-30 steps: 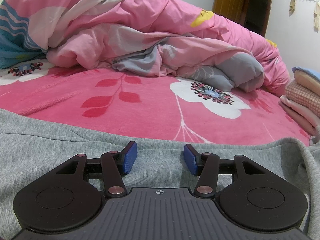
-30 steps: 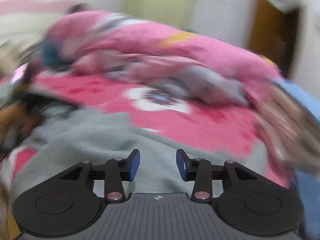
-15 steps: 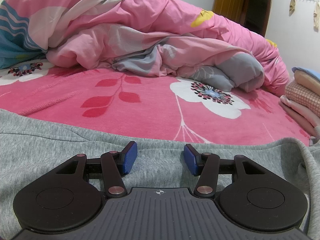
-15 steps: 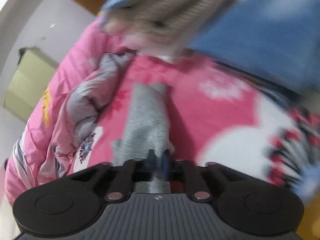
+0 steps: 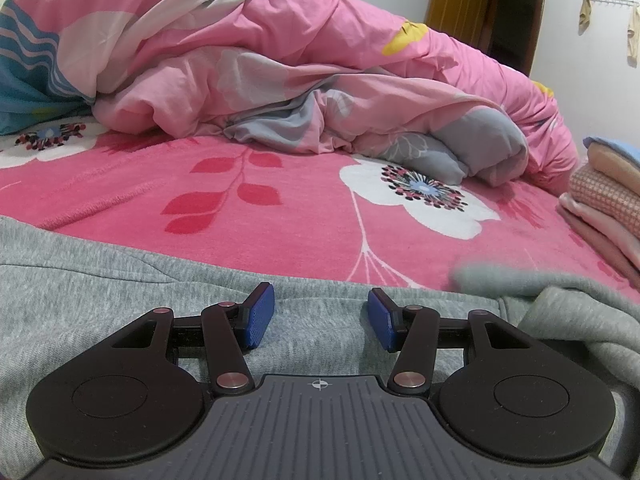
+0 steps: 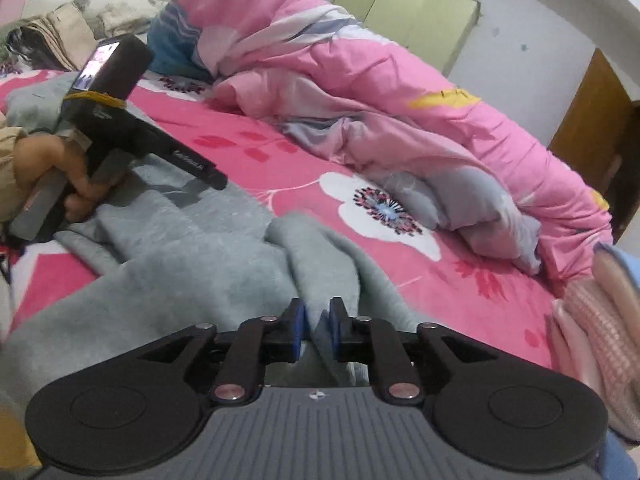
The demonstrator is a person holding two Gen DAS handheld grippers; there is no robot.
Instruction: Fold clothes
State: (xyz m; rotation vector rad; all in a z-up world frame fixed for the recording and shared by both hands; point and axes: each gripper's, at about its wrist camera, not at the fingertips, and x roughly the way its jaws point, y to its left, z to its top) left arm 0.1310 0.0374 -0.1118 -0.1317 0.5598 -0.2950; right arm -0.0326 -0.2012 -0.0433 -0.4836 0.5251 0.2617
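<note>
A grey sweatshirt [image 5: 100, 300] lies spread on the pink flowered bed. My left gripper [image 5: 321, 317] rests low over its near part, open, with only flat cloth under the blue pads. From the right wrist view this left gripper [image 6: 216, 178] is held by a hand [image 6: 76, 184] at the left, on the sweatshirt [image 6: 180, 248]. A sleeve fold [image 6: 320, 256] runs up from my right gripper [image 6: 317, 330]. Its jaws are opening, a narrow gap apart, with the sleeve's edge between the pads and no visible pinch. The same sleeve [image 5: 532, 280] shows bunched at the right in the left wrist view.
A rumpled pink and grey duvet [image 5: 320, 92] fills the far side of the bed. A stack of folded clothes [image 5: 608, 204] sits at the right edge, also the stack [image 6: 600, 320] in the right view. A wooden door [image 5: 460, 4] stands behind.
The right view swung round from the folded stack back over the sweatshirt. The sleeve was gripped, came over the sweatshirt's right side, and the right jaws have parted slightly. The left gripper kept still.
</note>
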